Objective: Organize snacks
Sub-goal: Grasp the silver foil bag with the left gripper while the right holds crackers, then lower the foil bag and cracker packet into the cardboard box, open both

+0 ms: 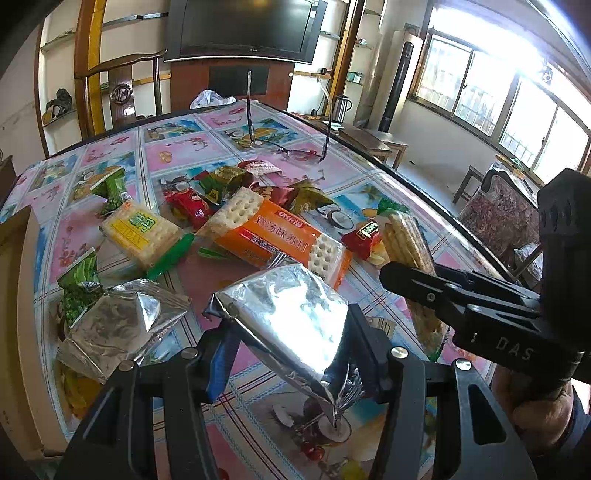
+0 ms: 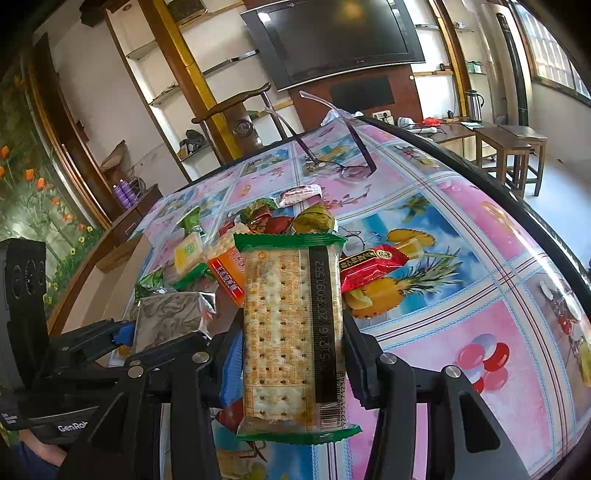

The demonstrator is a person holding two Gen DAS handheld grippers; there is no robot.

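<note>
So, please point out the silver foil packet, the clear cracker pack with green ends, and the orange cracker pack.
Silver foil packet (image 1: 291, 314), left wrist view, shiny top face.
Clear cracker pack with green ends (image 2: 284, 332), right wrist view, cracker face.
Orange cracker pack (image 1: 273, 236), left wrist view, printed middle.

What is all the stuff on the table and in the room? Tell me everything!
Silver packet: one, shiny, held in left tool.
Cracker pack: one, green-edged, held in right tool.
Orange cracker pack: one, mid-table.
Yellow-label cracker pack: one, table's left.
Second silver packet: one, near left edge.
Glasses: one pair, far side of table.
Television: one, black, wall.
Kettle: one, beyond table.
Left tool: black.
Right tool: black.
</note>
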